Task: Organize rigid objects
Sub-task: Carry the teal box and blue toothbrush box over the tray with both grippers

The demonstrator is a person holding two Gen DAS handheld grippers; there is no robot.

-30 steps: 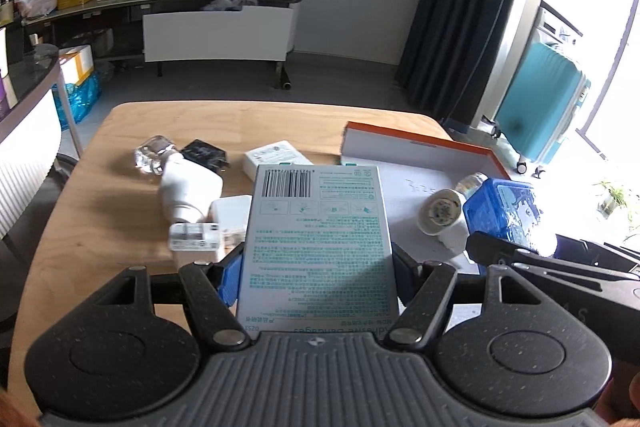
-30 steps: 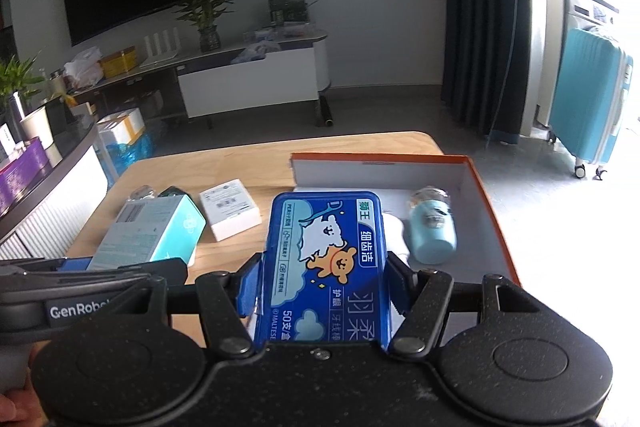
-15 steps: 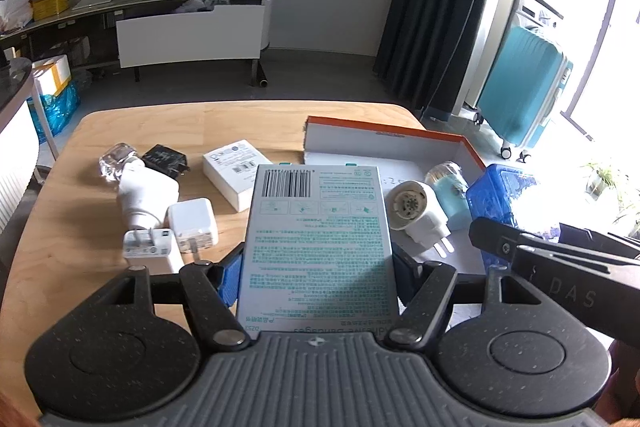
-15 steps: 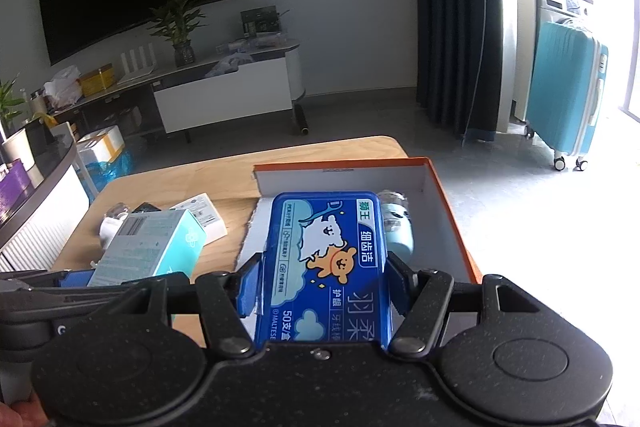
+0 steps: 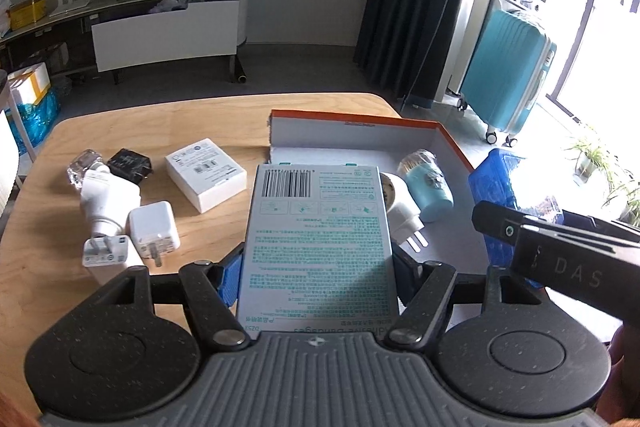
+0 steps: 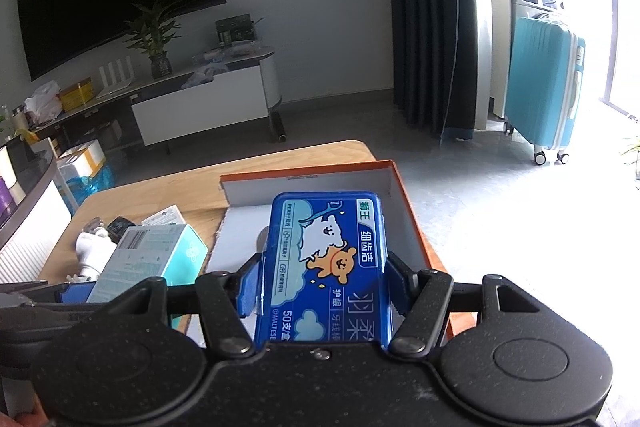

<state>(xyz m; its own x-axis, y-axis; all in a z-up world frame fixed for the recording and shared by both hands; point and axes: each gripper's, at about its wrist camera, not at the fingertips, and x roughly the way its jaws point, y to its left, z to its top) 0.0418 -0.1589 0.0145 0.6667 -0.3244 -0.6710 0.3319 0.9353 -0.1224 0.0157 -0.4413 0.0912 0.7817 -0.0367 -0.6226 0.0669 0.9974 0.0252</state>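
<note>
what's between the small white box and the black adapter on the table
Nothing: in the left wrist view, bare wooden table separates the small white box from the black adapter. The chargers lie nearer the camera, outside that gap.

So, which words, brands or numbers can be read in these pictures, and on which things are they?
"DAS": on the right gripper's black body.
"50", "MALTESE", Chinese characters: on the blue floss-pick box it holds.
Barcode and teal print on the bandage box in the left gripper: too small to read.
</note>
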